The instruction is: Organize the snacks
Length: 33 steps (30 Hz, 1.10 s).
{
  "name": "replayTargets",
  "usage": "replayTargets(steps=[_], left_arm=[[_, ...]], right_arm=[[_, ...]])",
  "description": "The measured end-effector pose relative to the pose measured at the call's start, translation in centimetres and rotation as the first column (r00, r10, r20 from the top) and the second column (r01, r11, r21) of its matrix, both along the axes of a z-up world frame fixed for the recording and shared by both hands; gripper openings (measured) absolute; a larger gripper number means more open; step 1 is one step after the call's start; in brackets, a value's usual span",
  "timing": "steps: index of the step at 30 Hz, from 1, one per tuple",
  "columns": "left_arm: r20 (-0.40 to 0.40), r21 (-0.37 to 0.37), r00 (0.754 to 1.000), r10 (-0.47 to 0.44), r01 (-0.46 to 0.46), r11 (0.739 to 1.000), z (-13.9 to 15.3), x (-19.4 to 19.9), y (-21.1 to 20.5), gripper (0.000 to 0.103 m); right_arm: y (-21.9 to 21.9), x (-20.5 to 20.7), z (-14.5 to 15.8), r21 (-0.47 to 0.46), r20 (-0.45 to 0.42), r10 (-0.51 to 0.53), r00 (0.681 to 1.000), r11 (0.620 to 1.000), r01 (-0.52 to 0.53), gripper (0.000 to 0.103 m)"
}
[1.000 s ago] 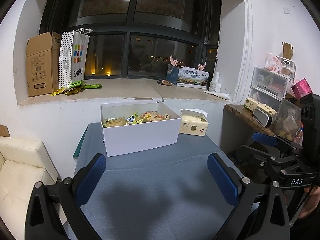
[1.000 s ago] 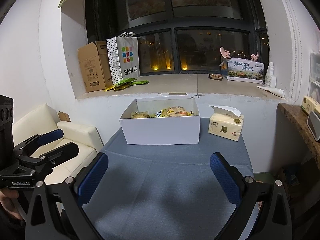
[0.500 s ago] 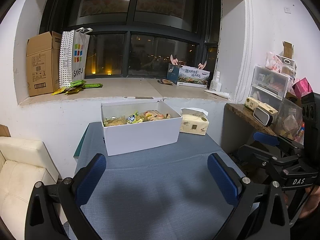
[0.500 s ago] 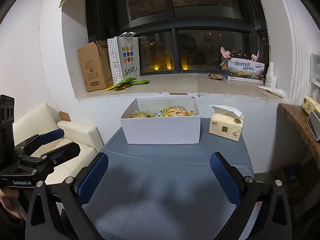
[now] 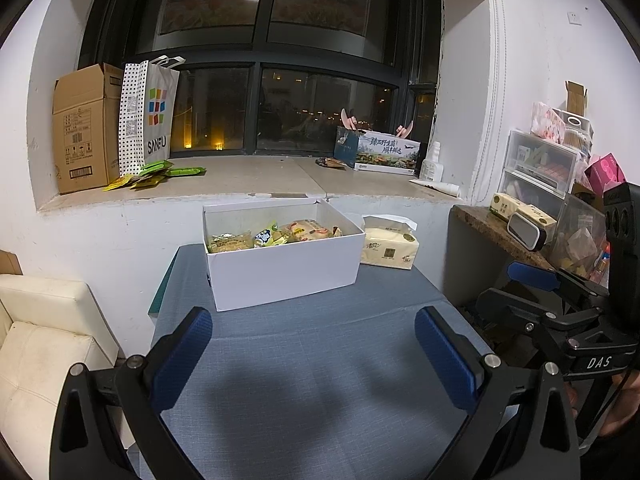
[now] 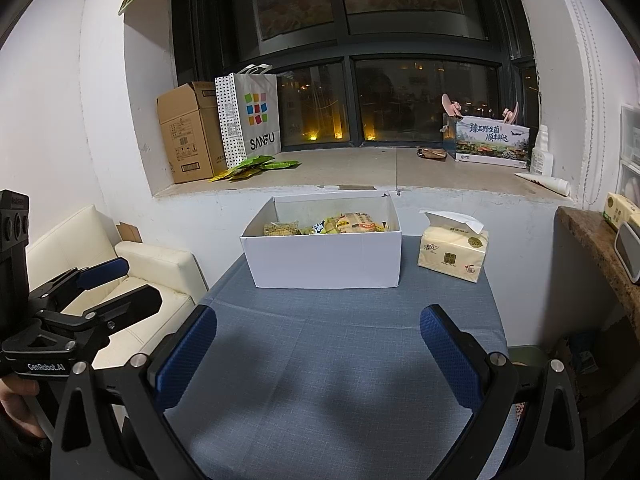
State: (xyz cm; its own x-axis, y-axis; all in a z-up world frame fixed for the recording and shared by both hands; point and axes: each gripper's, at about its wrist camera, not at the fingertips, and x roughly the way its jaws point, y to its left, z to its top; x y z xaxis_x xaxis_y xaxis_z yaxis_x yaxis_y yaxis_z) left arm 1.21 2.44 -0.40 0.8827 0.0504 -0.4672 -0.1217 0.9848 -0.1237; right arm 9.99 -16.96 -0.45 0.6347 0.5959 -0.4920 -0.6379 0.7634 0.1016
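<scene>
Woven blue tablecloth (image 5: 320,360), rectangular white cardboard box (image 5: 284,268), crinkly snack packets (image 5: 276,236)

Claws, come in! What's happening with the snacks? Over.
Left claw open, empty. Right claw open, empty. Snack packets in white cardboard box. Nothing blocking on blue table.

**Black Frames, Blue Pads, Two Printed Names**

The left gripper (image 5: 314,350) had a black frame of angular struts with triangular openings, and silver round screws sat at the joints. Its fingers (image 5: 182,354) wore dark blue pads with a fine dotted texture. The right gripper (image 6: 318,350) was built the same way, also with blue textured pads. From the left camera, its side showed white letters "DAS" on the black body. From the right camera, the left one showed "GenRobot.AI" in white. A bit of bare skin of the left hand (image 6: 16,404) was visible under it.
</scene>
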Motion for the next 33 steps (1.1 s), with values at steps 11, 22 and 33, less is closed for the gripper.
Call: replayTargets(steps=[11, 22, 33], left_arm=[[0.000, 0.002, 1.000, 0.001, -0.001, 1.000, -0.14, 0.01, 0.11, 0.103], [-0.003, 0.004, 1.000, 0.001, -0.001, 1.000, -0.30, -0.05, 0.30, 0.103], [-0.004, 0.008, 1.000, 0.004, -0.004, 1.000, -0.17, -0.13, 0.29, 0.103]], right_arm=[[0.02, -0.06, -0.02, 0.000, 0.000, -0.001, 1.000, 1.000, 0.001, 0.103], [0.09, -0.12, 0.01, -0.002, -0.003, 0.000, 1.000, 1.000, 0.000, 0.103], [0.14, -0.22, 0.03, -0.001, -0.001, 0.003, 1.000, 1.000, -0.003, 0.103]])
